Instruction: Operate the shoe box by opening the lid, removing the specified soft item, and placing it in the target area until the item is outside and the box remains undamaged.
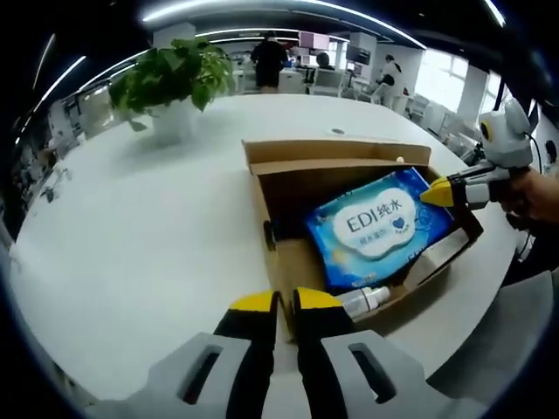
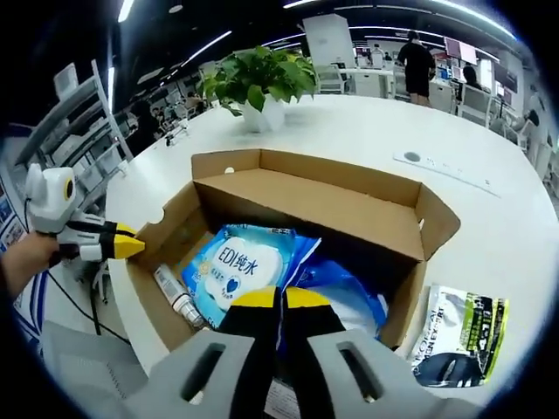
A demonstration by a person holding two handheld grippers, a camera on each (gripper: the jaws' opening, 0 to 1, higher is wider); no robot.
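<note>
The left claw [image 1: 286,303] sits nearest in the left gripper view, its yellow-tipped jaws drawn almost together with nothing between them, poised over the near edge of the box. In the right gripper view the right claw [image 2: 279,299] is likewise nearly closed, its tips low inside the box above the blue packs; whether it pinches any of the wrapping cannot be told.

The white worktop [image 1: 131,218] is round and broad and carries everything. On it stands the cardboard shoe box [image 2: 323,205], lid flaps open and folded back. Inside lies the soft item, a blue wet-wipes pack [image 2: 240,266] with a white label, resting on the box floor toward the left claw's side; a second blue pack [image 2: 349,292] lies beside it, partly under the right claw. A small white bottle [image 2: 177,297] lies along the box wall next to the wipes. Outside the box, on the worktop just beside its corner, lies a dark green and white pouch [image 2: 458,336]. A potted plant [image 2: 262,83] stands well apart, across the worktop. People stand at desks in the background.
</note>
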